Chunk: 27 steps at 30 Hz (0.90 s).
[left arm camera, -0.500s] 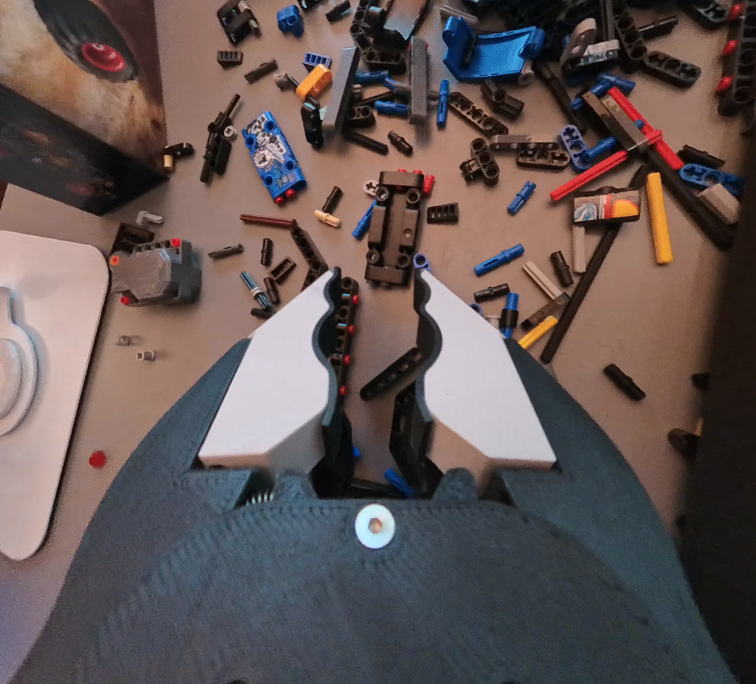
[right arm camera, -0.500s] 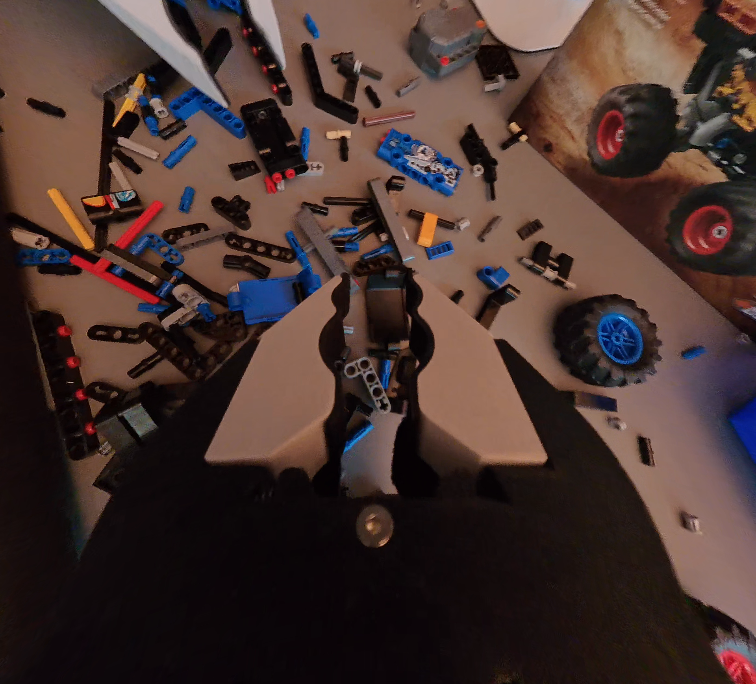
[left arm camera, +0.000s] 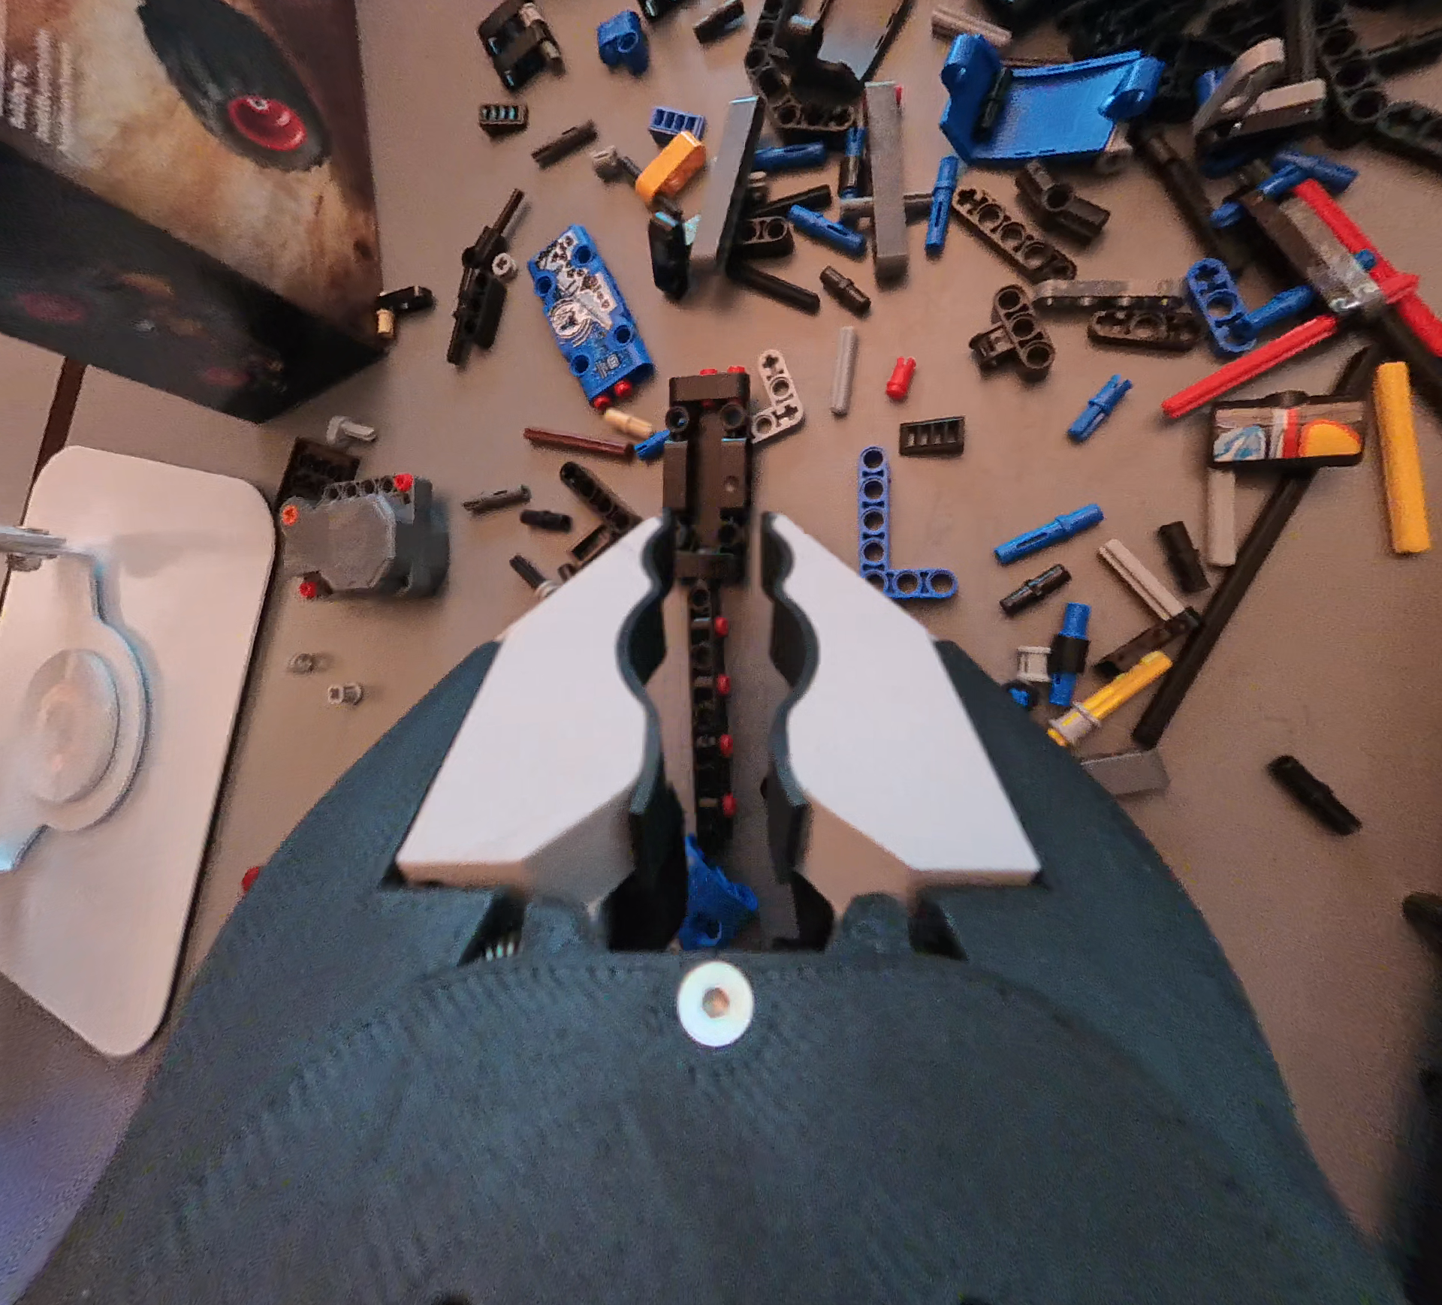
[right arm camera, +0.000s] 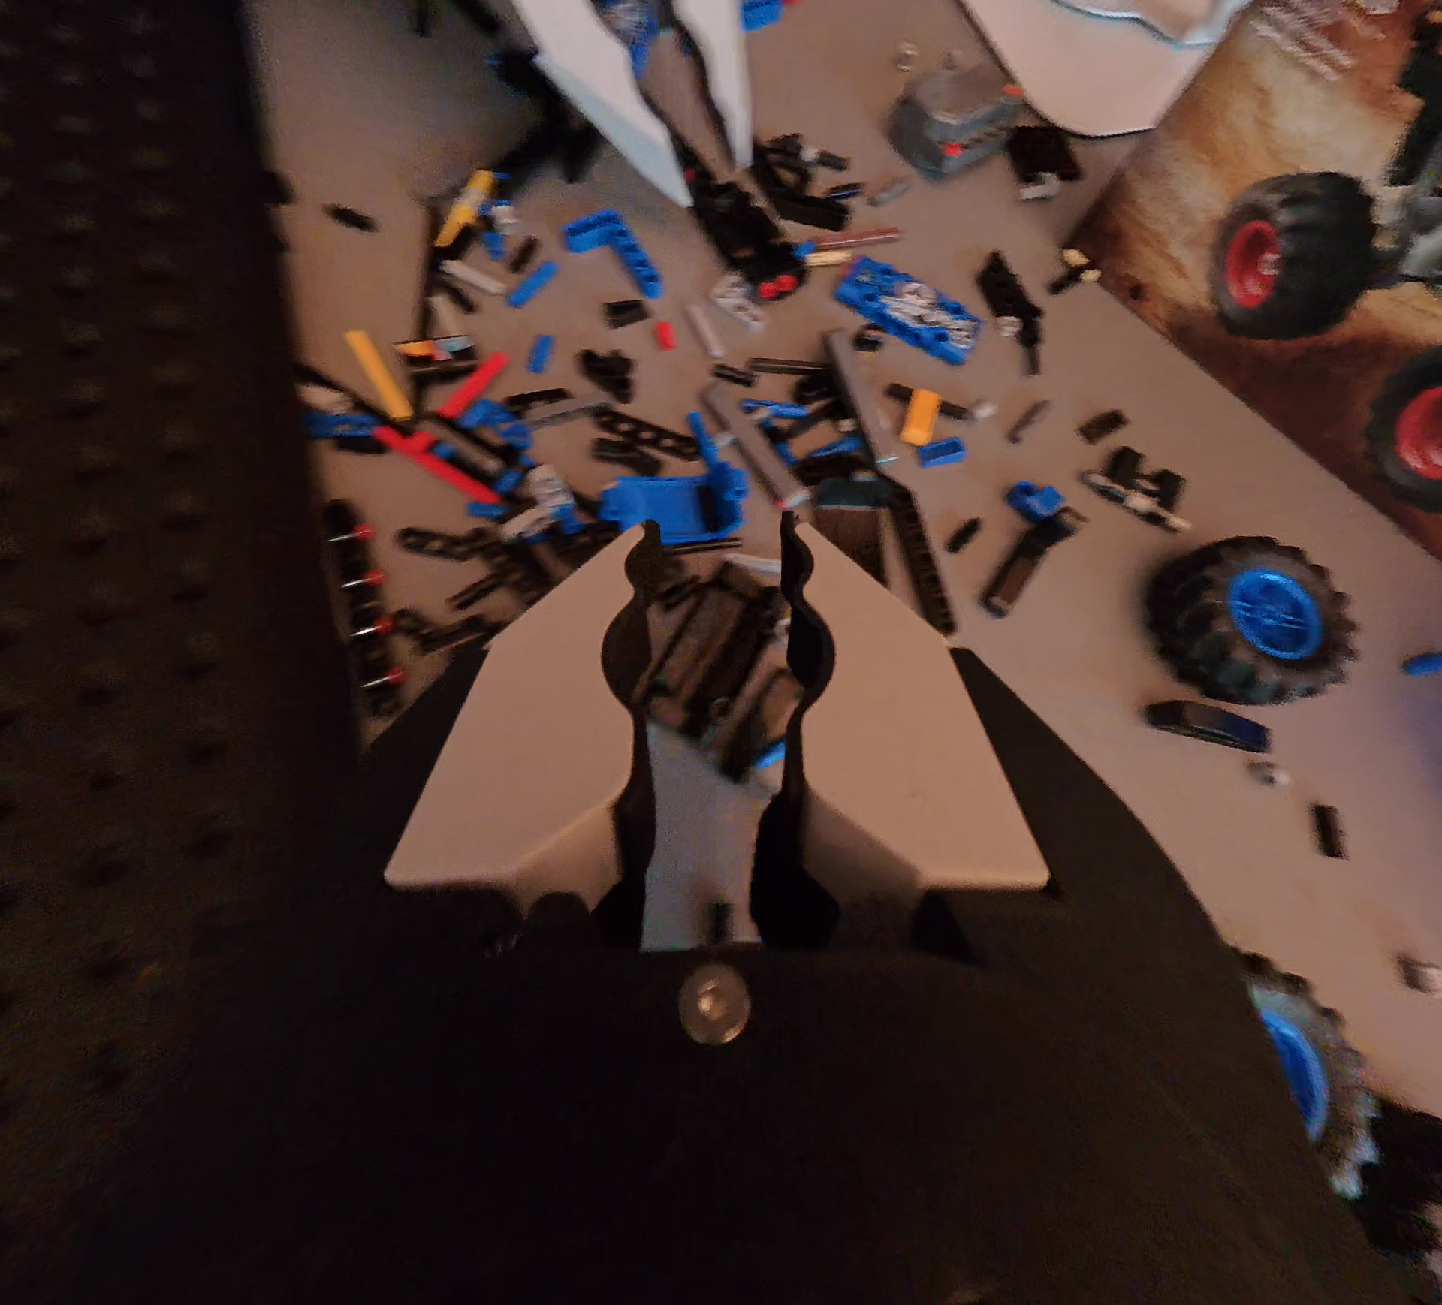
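Observation:
My left gripper (left arm camera: 714,519) hangs low over a grey table strewn with building-set parts. Its jaws stand a narrow gap apart around the near end of a black assembly with red pins (left arm camera: 706,464). A black beam with red pins (left arm camera: 710,682) lies in line under the gap. The left finger's tip touches the assembly and a thin gap shows at the right finger. In the blurred right wrist view, the left gripper (right arm camera: 714,175) shows at the top by that assembly (right arm camera: 741,230). My right gripper (right arm camera: 714,530) is open and empty above dark beams, just short of a blue panel (right arm camera: 671,503).
A printed box (left arm camera: 156,136) stands at the left, with a white base plate (left arm camera: 140,721) and a grey motor block (left arm camera: 359,534) near it. A blue L-beam (left arm camera: 878,526) lies right of my left fingers. A tyre with a blue hub (right arm camera: 1256,612) lies right of my right gripper. A dark textured surface (right arm camera: 117,487) fills that view's left. Across from one pair of fingers to the other is roughly 15 cm.
My left gripper has narrowed and now straddles the black assembly and pinned beam; the blue L-beam is uncovered. My right gripper has shifted, its view now blurred, and its opening is unchanged.

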Each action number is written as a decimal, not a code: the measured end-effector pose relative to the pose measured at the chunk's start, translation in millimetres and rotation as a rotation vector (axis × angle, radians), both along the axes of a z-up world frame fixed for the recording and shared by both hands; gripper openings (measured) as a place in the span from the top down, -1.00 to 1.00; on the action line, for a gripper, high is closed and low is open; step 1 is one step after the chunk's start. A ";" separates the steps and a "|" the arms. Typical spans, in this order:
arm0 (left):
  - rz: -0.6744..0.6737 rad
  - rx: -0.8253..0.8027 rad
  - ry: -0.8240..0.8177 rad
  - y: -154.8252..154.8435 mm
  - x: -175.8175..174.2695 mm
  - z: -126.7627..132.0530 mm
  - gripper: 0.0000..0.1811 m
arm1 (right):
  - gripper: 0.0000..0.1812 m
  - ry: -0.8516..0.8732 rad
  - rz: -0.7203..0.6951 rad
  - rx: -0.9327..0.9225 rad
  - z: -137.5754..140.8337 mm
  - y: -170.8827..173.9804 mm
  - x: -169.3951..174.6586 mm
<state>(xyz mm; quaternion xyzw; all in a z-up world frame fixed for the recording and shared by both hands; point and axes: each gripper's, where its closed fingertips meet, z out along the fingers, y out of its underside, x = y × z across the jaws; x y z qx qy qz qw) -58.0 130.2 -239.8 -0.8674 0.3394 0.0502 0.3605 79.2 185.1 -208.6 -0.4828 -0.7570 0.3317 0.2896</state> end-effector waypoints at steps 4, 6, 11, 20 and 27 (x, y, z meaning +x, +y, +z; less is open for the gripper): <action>-0.128 -0.007 -0.081 -22.3 30.2 11.8 0.63 | 0.66 -0.071 0.105 -0.034 -8.7 -31.2 32.0; -0.247 -0.019 -0.165 -38.1 62.8 17.7 0.59 | 0.65 -0.109 0.152 -0.042 -15.6 -45.5 44.0; -0.347 -0.040 -0.126 -38.0 112.8 7.8 0.57 | 0.82 -0.164 0.173 0.003 -36.6 -52.2 43.9; -0.311 -0.040 -0.076 -2.9 141.5 -8.2 0.93 | 0.76 -0.151 0.144 0.042 -31.0 -46.4 23.0; -0.303 0.005 -0.156 -2.9 133.6 4.5 0.98 | 0.64 -0.066 0.145 0.079 -17.4 -45.6 9.8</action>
